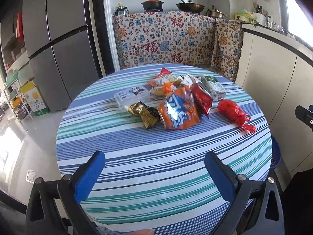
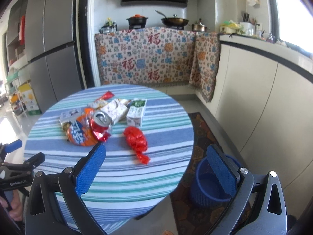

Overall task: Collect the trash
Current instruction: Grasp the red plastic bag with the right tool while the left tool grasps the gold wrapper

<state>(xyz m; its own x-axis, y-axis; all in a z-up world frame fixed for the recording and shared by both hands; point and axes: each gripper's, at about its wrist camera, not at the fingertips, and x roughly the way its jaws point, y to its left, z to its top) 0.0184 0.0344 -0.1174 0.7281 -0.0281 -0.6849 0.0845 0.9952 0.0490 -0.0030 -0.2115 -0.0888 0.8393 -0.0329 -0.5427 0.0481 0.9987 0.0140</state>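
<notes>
Trash lies heaped on a round table with a striped cloth (image 1: 156, 156) (image 2: 121, 168). In the heap are an orange snack bag (image 1: 179, 111) (image 2: 80, 135), a crushed red can (image 1: 201, 98) (image 2: 99, 124), a gold wrapper (image 1: 143, 112), a clear plastic box (image 1: 131, 96), a white and green carton (image 1: 214, 87) (image 2: 137, 112) and a knotted red plastic bag (image 1: 233, 113) (image 2: 137, 141). My left gripper (image 1: 154, 156) hangs open over the near table edge, short of the heap. My right gripper (image 2: 156, 148) is open too, just short of the red bag. A blue waste basket (image 2: 207, 186) stands on the floor right of the table.
A grey fridge (image 1: 58, 45) stands at the back left. A counter draped with patterned cloth (image 1: 166, 39) carries pots at the back, and cream cabinets (image 2: 254, 107) run along the right. A dark rug (image 2: 201, 133) lies under the basket. The left gripper (image 2: 21, 156) shows at that view's left edge.
</notes>
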